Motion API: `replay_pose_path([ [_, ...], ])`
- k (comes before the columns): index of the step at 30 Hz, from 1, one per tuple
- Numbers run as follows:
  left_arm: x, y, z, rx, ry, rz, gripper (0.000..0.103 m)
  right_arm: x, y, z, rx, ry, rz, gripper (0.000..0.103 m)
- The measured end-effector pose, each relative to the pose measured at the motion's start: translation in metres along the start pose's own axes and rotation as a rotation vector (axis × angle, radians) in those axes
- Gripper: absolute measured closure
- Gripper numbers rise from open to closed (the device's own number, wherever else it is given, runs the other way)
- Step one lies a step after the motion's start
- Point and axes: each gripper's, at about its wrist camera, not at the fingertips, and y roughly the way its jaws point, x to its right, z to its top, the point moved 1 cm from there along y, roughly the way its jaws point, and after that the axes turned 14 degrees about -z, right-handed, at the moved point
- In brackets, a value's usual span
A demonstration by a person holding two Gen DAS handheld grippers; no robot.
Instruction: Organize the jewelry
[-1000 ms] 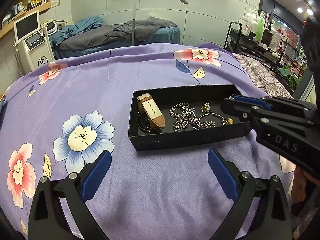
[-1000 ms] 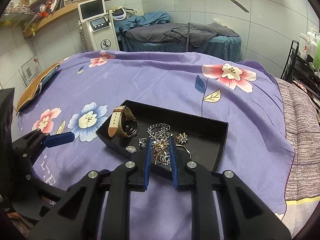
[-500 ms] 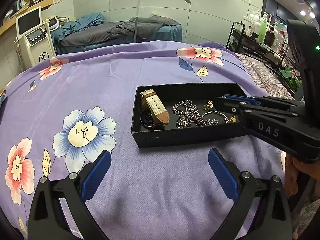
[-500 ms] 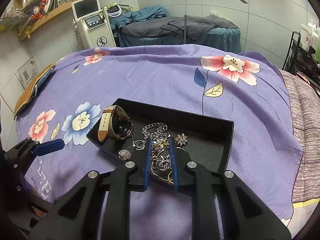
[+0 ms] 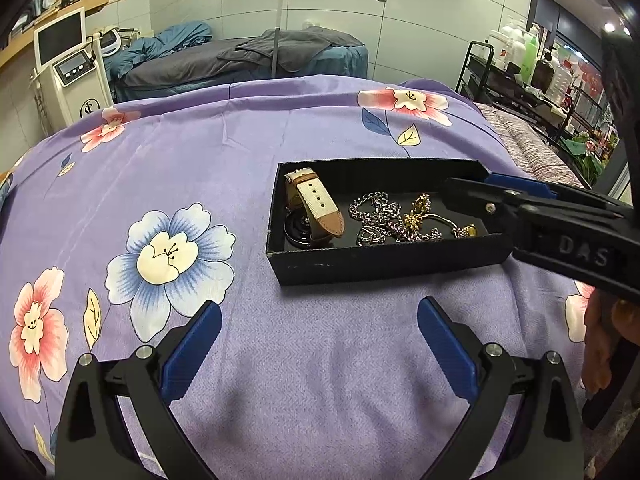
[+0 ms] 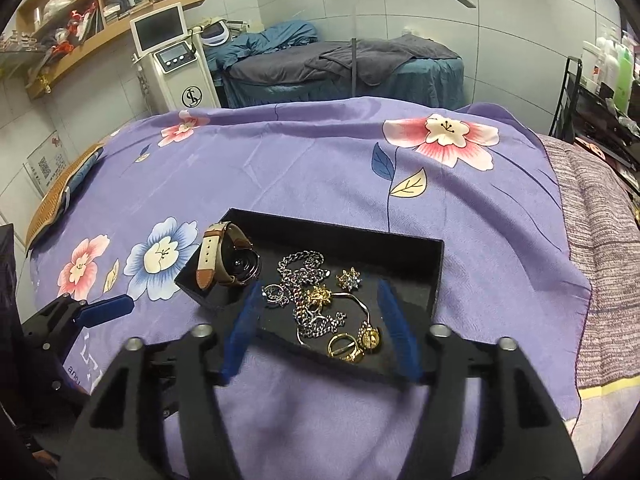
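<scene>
At far left we see our left gripper (image 5: 318, 332) hanging over bare purple flowered bedspread (image 5: 192, 160), its blue pads spread wide with nothing between them. To its right sits the black tray (image 5: 380, 266), holding a watch (image 5: 316, 210) with a cream and brown strap at its left end, then a tangle of silver chain (image 5: 376, 216), then gold pieces. From the left wrist view our right gripper (image 6: 320, 330) shows only side-on, reaching over the tray's right end, so its gap is hard to judge there. The right wrist view settles it: its jaws have just been opening and now stand well apart over the tray's near edge, gripping nothing. That view alone shows the two gold rings (image 6: 352, 344) lying near the tray's near wall between the pads.
</scene>
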Motion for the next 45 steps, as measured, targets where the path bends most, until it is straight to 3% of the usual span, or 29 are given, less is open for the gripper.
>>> replay_pose_path([
  [4, -0.001, -0.001, -0.001, -0.007, -0.007, 0.003, 0.006, 0.002, -0.013, -0.005, 0.003, -0.004, -0.009, 0.035],
  [7, -0.002, -0.001, -0.002, -0.015, -0.015, 0.007, 0.006, 0.007, -0.018, -0.008, -0.017, 0.008, -0.006, 0.026],
  [13, -0.003, -0.003, -0.001, -0.026, -0.006, 0.014, 0.006, 0.010, -0.021, -0.012, -0.060, -0.011, -0.033, 0.025],
  [23, 0.003, -0.001, 0.000, -0.071, 0.049, 0.037, 0.006, 0.005, -0.013, -0.018, -0.131, -0.060, -0.086, 0.016],
  [35, 0.007, 0.008, 0.003, -0.147, 0.103, 0.065, 0.006, -0.001, 0.007, -0.023, -0.254, -0.149, -0.144, 0.015],
  [39, 0.004, 0.014, 0.003, -0.197, 0.084, 0.043, 0.006, -0.001, 0.009, -0.021, -0.263, -0.171, -0.159, 0.015],
  [45, -0.001, 0.013, 0.001, -0.212, 0.077, 0.077, 0.006, -0.002, 0.008, -0.019, -0.257, -0.223, -0.202, 0.012],
])
